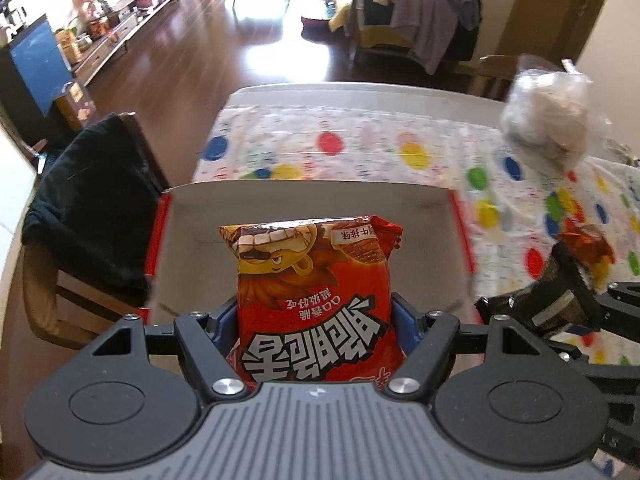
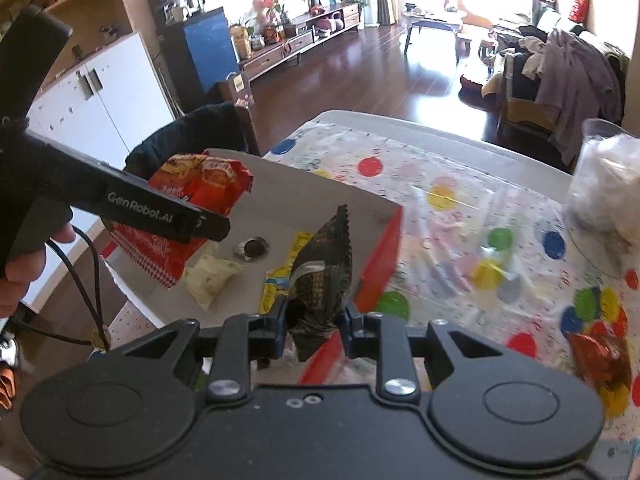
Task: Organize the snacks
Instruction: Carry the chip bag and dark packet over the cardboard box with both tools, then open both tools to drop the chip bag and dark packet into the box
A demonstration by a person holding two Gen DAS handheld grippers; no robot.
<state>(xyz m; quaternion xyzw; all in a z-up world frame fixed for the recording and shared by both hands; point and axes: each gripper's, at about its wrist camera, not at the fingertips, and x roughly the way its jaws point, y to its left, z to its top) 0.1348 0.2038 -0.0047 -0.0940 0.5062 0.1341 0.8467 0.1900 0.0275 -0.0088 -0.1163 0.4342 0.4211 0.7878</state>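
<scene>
1. Snacks on show: the left gripper [image 1: 316, 320] has its blue pads clamped on a big red snack bag [image 1: 312, 280], held right over the open cardboard box [image 1: 304, 194].
2. Right gripper [image 2: 316, 320], jaws narrow, pinches a small dark snack packet [image 2: 324, 268] by its lower end, above the box's red-sided near corner [image 2: 380, 256].
3. Down on the box floor: a pale yellow packet [image 2: 210, 276], a bright yellow wrapper [image 2: 276, 280] and a small round foil-wrapped piece [image 2: 253, 247], all lying apart.
4. Box sits on the polka-dot tablecloth [image 2: 460, 216]; an orange-brown wrapper [image 2: 596, 356] lies outside the box on the cloth.
5. Crumpled clear plastic bag [image 1: 548, 120] sits toward the table's far right edge.
</scene>
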